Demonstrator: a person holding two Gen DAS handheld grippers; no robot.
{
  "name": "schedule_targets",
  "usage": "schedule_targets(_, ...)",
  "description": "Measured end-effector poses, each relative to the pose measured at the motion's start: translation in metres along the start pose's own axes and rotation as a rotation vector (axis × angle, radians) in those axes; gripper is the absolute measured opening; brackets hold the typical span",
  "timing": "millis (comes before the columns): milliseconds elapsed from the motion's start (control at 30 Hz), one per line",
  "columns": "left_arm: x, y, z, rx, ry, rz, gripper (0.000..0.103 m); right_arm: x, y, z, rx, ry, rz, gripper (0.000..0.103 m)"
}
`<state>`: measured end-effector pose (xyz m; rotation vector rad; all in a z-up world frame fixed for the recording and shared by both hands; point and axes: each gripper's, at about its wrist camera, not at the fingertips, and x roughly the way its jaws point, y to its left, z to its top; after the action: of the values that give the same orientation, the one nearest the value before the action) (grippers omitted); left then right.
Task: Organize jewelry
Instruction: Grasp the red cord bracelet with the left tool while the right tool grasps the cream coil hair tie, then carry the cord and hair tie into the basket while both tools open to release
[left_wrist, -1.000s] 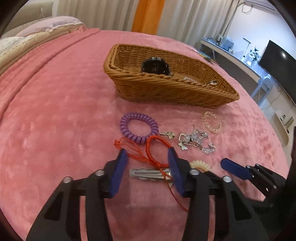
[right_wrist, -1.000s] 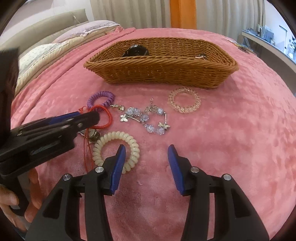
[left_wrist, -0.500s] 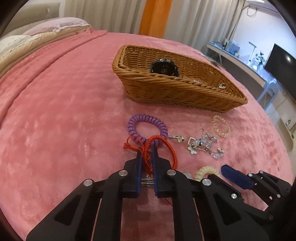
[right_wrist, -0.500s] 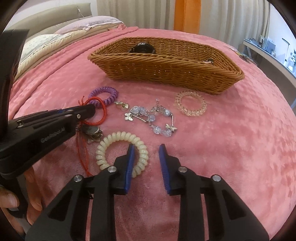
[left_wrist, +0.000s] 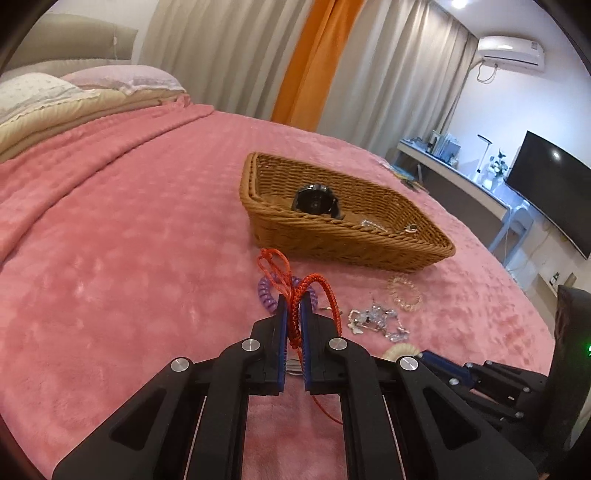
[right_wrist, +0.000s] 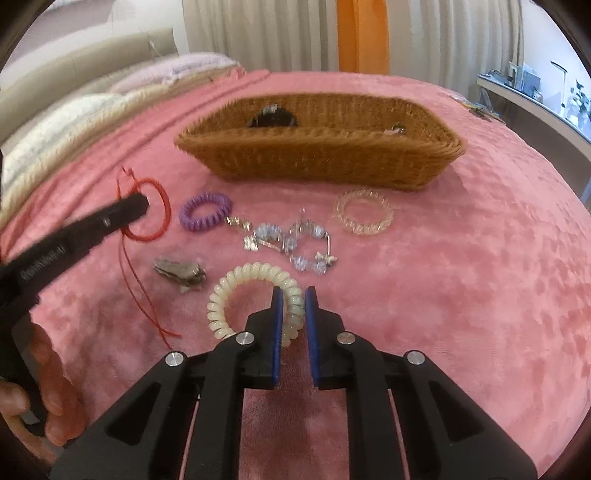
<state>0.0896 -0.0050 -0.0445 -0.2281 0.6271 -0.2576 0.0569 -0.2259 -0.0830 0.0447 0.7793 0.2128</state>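
The left gripper was clamped on the red cord bracelet, lifted clear of the pink blanket in front of the wicker basket. White lettering ran along its finger in the right wrist view, too blurred to read. The right gripper had just closed on the cream coil hair tie, nearer than the basket. A black watch lay inside the basket; the purple coil tie, crystal bracelet and clear pink coil lay before it.
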Motion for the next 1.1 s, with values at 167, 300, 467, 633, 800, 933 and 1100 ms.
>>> schedule_targets(167,-0.015,-0.003,0.004,0.009,-0.027,-0.017,0.004,-0.022,-0.018,0.005,0.074,-0.053,0.039,0.010)
schedule_targets(300,-0.035,-0.011,0.019,0.028,-0.077,-0.013,0.004,-0.047,-0.033,0.020,0.117,-0.118,0.060,0.010)
schedule_targets(467,-0.060,-0.037,0.054,0.110,-0.183,0.048,0.004,-0.081,-0.050,0.070,0.112,-0.231,0.047,0.010)
schedule_targets(633,-0.048,-0.064,0.097,0.154,-0.222,0.008,0.004,-0.083,-0.063,0.126,0.082,-0.303,-0.009,0.010)
schedule_targets(800,-0.006,-0.080,0.124,0.170,-0.225,-0.021,0.004,-0.052,-0.080,0.160,0.092,-0.294,-0.040,0.010)
schedule_targets(933,0.037,-0.088,0.132,0.188,-0.207,0.002,0.004,-0.010,-0.095,0.173,0.126,-0.254,-0.040,0.010)
schedule_targets(1100,0.091,-0.086,0.131,0.188,-0.141,-0.006,0.004,0.045,-0.107,0.171,0.182,-0.179,-0.027,0.010)
